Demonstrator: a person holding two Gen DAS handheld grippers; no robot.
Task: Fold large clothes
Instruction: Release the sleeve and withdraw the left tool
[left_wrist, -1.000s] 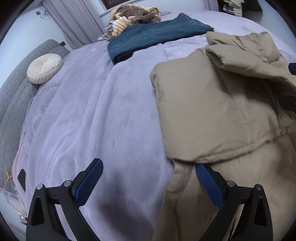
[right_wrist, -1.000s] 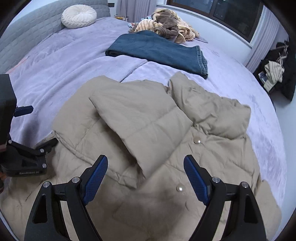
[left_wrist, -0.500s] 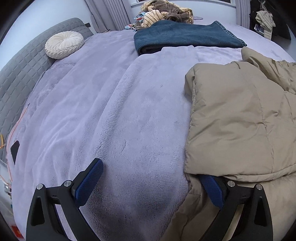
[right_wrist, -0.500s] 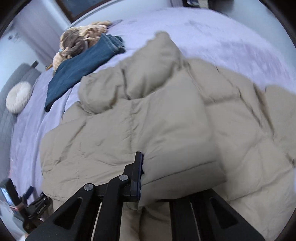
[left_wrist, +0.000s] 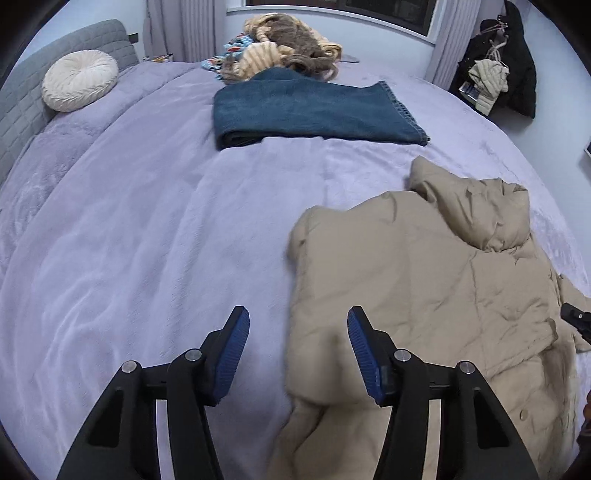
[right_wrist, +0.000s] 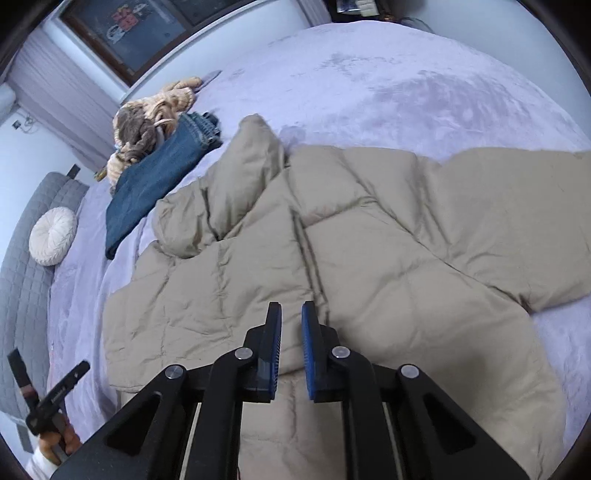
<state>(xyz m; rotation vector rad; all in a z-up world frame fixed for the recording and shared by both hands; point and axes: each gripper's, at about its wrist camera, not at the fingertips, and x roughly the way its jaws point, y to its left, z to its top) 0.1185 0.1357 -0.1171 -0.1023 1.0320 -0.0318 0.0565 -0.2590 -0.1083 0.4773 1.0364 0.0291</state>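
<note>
The beige padded puffer jacket lies spread on the lilac fleece bed cover, near its front edge. The left gripper is released, wide apart over the jacket's left edge. The right gripper is almost closed with a narrow gap, holding nothing. The slippery padding may spring open if a pinch catches only one layer.

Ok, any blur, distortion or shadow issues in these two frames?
Left wrist view: strong fisheye bend, dark vignette corners; the jacket's near edge looks motion-smeared, the jeans stay sharp. Right wrist view: same bend; soft shadow on the jacket by the fingers, no glare, the window dark.
</note>
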